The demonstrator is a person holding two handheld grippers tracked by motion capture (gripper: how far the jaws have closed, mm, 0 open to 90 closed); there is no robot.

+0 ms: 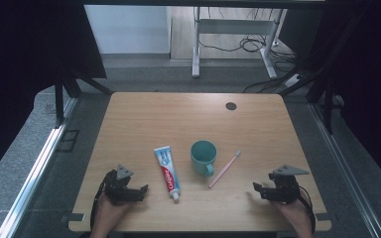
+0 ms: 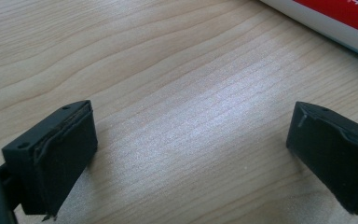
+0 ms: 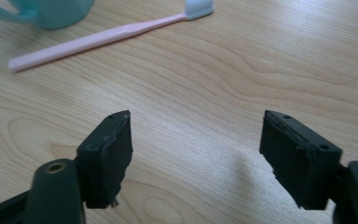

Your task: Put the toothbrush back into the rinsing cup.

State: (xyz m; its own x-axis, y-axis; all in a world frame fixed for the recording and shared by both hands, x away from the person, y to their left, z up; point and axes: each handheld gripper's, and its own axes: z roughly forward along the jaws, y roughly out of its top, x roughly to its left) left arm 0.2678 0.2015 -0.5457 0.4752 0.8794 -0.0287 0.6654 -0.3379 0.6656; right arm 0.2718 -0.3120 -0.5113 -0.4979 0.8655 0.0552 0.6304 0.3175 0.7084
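Beside the teal cup [image 1: 203, 155] lie the toothpaste [image 1: 167, 172] and pink toothbrush [image 1: 224, 169], with the left gripper [image 1: 140, 191] and right gripper [image 1: 258, 189] gaping empty, 2 outer flanks.

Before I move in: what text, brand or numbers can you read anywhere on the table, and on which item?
"Colgate": white letters on the red band of the toothpaste tube, high view.
Small print on the tube's blue upper part: too small to read.
White marks on the red strip in the left gripper view: cut off, unreadable.
Cup, toothbrush: no text visible.
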